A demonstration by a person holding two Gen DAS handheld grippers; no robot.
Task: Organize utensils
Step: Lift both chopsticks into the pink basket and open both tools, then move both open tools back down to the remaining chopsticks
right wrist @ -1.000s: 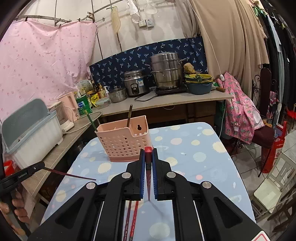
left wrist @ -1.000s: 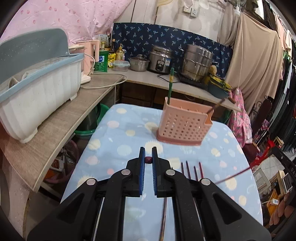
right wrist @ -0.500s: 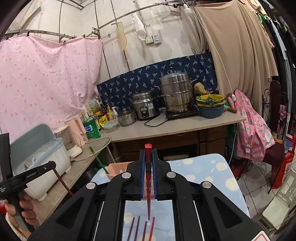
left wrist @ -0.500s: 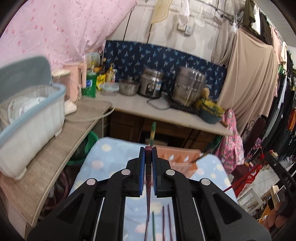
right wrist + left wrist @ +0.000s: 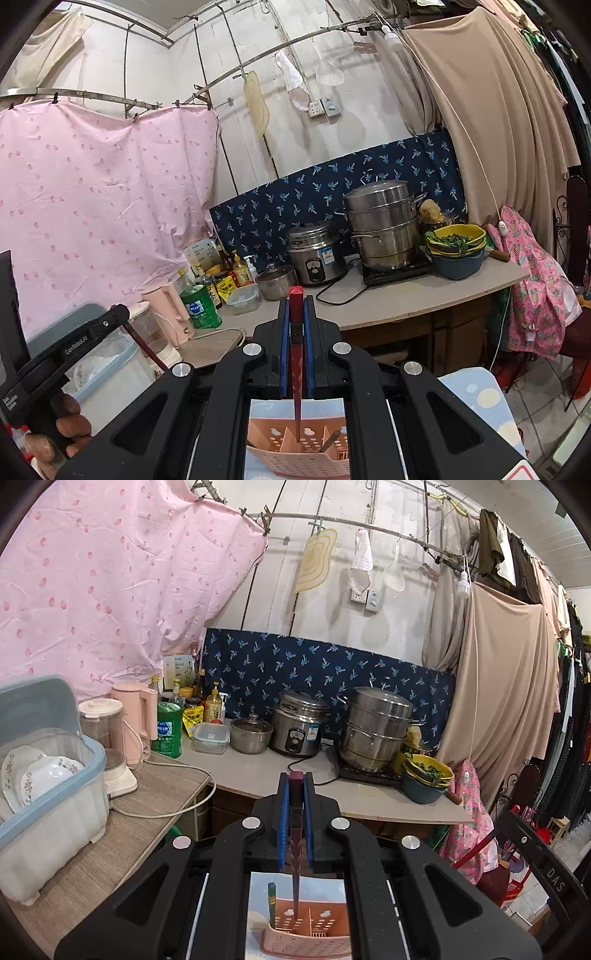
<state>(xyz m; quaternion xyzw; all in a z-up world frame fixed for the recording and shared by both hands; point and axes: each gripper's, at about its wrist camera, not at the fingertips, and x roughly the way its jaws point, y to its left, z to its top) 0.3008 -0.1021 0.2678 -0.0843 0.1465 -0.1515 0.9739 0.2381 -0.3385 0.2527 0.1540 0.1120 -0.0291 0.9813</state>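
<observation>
**Both grippers clamped on chopsticks above pink holder**

Left gripper: jaws closed tight on a dark maroon chopstick, blue pads pressing both sides. Stick hangs tip-down over the pink utensil holder, tip at abt the rim level; can't tell if it's inside yet. A green-handled utensil already stands in the holder's left part.

Right gripper: also closed, gripping a red chopstick, tip pointing down toward the holder's middle dividers. One dark-handled utensil leans in a compartment to the right.

Holder sits on a blue dotted cloth. Behind: counter w/ rice cooker, steamer pot, dish bin at left.
</observation>
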